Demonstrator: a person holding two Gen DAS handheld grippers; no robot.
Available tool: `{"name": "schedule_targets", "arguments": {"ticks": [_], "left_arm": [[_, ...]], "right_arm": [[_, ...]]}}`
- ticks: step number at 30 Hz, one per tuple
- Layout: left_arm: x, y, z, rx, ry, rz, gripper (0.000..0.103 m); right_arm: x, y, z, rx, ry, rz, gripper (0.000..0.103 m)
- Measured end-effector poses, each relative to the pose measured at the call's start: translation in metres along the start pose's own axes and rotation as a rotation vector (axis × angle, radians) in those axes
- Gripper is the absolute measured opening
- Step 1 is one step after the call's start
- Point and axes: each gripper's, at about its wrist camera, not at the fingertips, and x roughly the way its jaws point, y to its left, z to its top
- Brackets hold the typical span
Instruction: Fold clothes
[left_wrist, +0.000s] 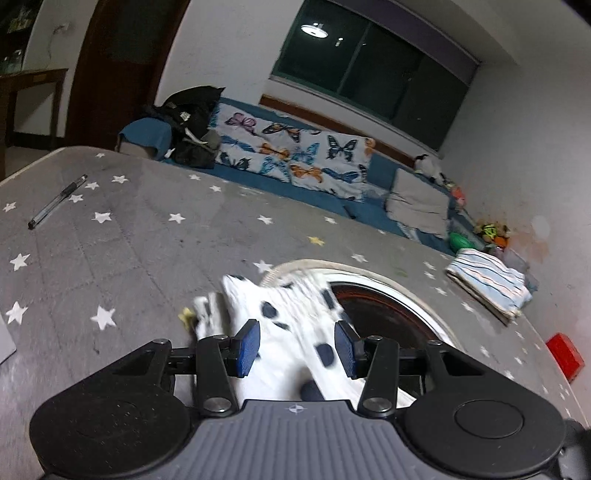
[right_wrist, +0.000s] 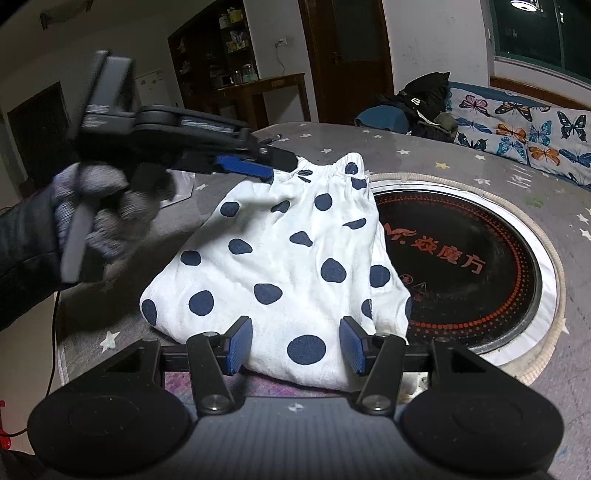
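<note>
A white garment with dark blue dots (right_wrist: 291, 258) lies folded on the grey star-print table (right_wrist: 461, 155), its elastic waistband at the far end. My right gripper (right_wrist: 295, 347) is open, its blue pads on either side of the garment's near edge. My left gripper (left_wrist: 297, 347) is open over the same garment (left_wrist: 280, 317), which is motion-blurred in its view. In the right wrist view the left gripper (right_wrist: 255, 168) hovers just above the waistband's left corner, held by a gloved hand.
A round black induction cooktop (right_wrist: 458, 266) with a white rim is set in the table, partly under the garment. A pen (left_wrist: 57, 201), a folded striped cloth (left_wrist: 487, 284) and a red object (left_wrist: 565, 354) lie on the table. A butterfly-print sofa (left_wrist: 295, 155) stands behind.
</note>
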Motion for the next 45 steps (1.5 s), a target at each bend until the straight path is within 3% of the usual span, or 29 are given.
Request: {"name": "schedule_targets", "arguments": {"ticks": [6,19,21,27,34,38,45], "left_arm": [[0.022,0.012,0.01,-0.021,0.009,0.028,0.047],[-0.017,0.003,-0.009,-0.018,-0.013,0.017,0.061],[-0.023,0.004,-0.012,-0.022,-0.017,0.03,0.072],[-0.04,0.013,-0.019,-0.048,-0.027,0.071,0.088],[-0.055,0.027,-0.024,-0.096,-0.041,0.098,0.098],[-0.06,0.036,-0.028,-0.135,-0.04,0.104,0.101],[-0.064,0.045,-0.034,-0.171,-0.033,0.111,0.103]], "right_arm": [[0.002,-0.004,-0.002,0.012,0.007,0.001,0.054],[-0.009,0.026,0.008,-0.094,-0.013,0.024,0.054],[-0.009,0.036,0.01,-0.125,-0.011,0.039,0.054],[-0.001,0.072,0.013,-0.263,0.017,0.084,0.054],[0.022,0.109,0.009,-0.42,0.057,0.086,0.054],[0.035,0.122,0.005,-0.491,0.076,0.054,0.05],[0.042,0.123,0.002,-0.49,0.092,0.022,0.023]]}}
